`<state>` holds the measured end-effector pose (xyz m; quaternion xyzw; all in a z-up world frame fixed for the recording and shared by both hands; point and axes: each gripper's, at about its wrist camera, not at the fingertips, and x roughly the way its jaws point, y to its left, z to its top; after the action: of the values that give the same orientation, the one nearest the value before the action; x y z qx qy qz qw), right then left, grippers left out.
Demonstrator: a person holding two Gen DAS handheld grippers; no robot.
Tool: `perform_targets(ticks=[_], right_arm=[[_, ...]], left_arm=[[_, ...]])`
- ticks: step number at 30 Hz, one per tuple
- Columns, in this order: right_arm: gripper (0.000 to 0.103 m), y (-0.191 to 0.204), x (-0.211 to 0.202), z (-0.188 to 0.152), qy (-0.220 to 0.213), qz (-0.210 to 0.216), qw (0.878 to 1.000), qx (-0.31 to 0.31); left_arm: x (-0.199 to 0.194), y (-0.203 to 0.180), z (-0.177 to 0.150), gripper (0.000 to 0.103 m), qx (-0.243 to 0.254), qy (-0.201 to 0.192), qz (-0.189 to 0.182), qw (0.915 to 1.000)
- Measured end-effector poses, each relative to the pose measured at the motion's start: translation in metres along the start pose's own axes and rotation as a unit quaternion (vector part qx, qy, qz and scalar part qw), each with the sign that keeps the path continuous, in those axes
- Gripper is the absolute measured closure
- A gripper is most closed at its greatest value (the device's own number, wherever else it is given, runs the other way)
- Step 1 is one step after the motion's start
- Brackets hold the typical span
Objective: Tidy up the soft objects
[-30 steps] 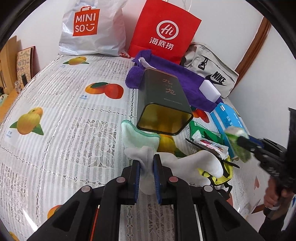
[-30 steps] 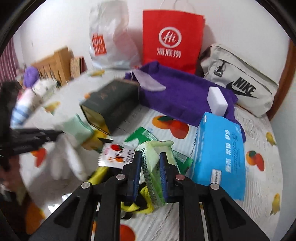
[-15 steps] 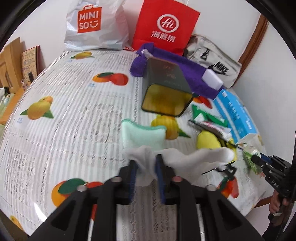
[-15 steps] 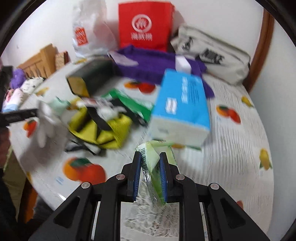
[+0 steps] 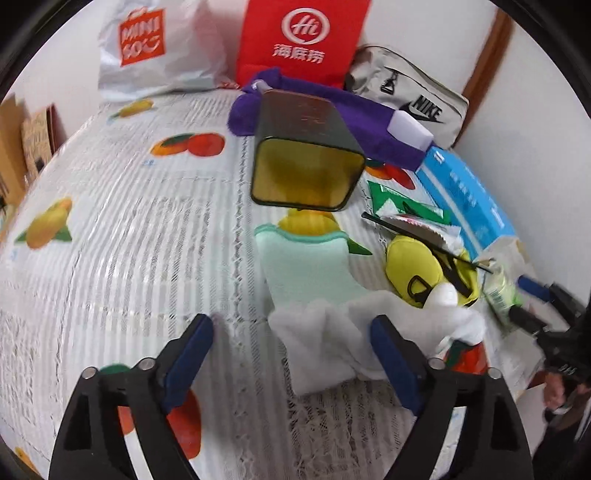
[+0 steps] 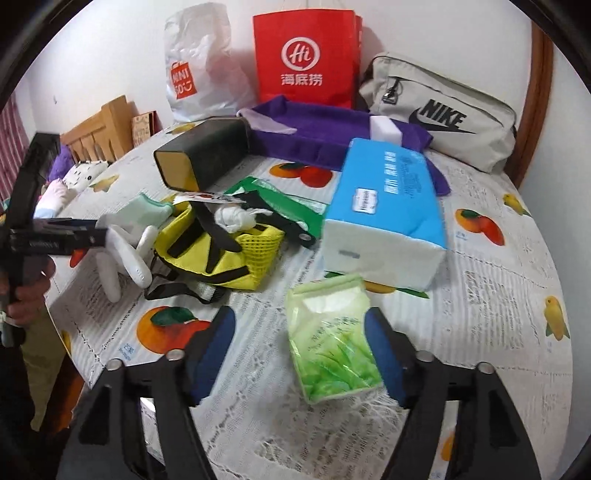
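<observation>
Both grippers, left (image 5: 291,343) & right (image 6: 299,343), are spread open over fruit-print tablecloth (image 6: 498,295), white sock (image 5: 332,339) & green tissue pack (image 6: 332,339) lying between fingers, near table edge.

You face a plain white wall (image 6: 424,26) across the top of the frame. Brown wooden trim (image 6: 537,110) runs down the right edge. At left, light wooden furniture (image 6: 98,129) stands beyond the table (image 6: 498,280), whose cover is lacy white, printed with fruit. Striped red fabric (image 6: 13,147) shows far left. Light is even, soft.
</observation>
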<state>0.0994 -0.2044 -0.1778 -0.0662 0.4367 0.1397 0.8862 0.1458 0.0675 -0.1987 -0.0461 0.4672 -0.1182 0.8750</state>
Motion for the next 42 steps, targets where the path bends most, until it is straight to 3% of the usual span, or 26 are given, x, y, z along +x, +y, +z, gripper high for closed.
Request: perform_targets(ticks=[7,9,12,14,15,17,23,29,42], right_arm=[[0.023,-0.023,0.009,-0.006,0.018,-0.025,0.999,0.025],[0.023,-0.025,0.017,-0.006,0.028,-0.022,0.999,0.033],[0.023,-0.022,0.028,-0.006,0.031,-0.019,0.999,0.03],[0.032,-0.019,0.035,-0.005,0.034,-0.023,0.999,0.026],[0.045,-0.016,0.036,-0.004,0.033,-0.029,0.999,0.019],[0.046,-0.012,0.032,-0.002,0.026,-0.023,0.999,0.01],[0.046,-0.012,0.019,-0.003,0.031,-0.02,0.999,0.009],[0.046,-0.035,-0.002,0.004,0.02,-0.01,0.998,0.061],[0.046,-0.055,-0.029,0.056,-0.019,0.011,0.996,0.089]], left_arm=[[0.007,-0.014,0.001,0.016,0.032,-0.012,0.012,0.9993],[0.008,-0.016,0.0,0.022,0.04,-0.016,0.025,0.9988],[0.008,-0.021,0.0,0.049,0.06,-0.024,0.051,0.9966],[0.006,-0.021,0.001,0.081,0.065,-0.027,0.042,0.9966],[0.005,-0.018,0.002,0.083,0.059,-0.025,0.031,0.9975],[0.004,-0.011,0.003,0.089,0.037,-0.023,0.009,0.999],[-0.01,-0.002,0.006,0.089,0.008,-0.028,0.0,0.9996],[-0.035,0.001,0.021,0.089,-0.01,-0.047,-0.01,0.9988],[-0.064,-0.017,0.07,0.09,-0.003,-0.076,-0.019,0.9969]])
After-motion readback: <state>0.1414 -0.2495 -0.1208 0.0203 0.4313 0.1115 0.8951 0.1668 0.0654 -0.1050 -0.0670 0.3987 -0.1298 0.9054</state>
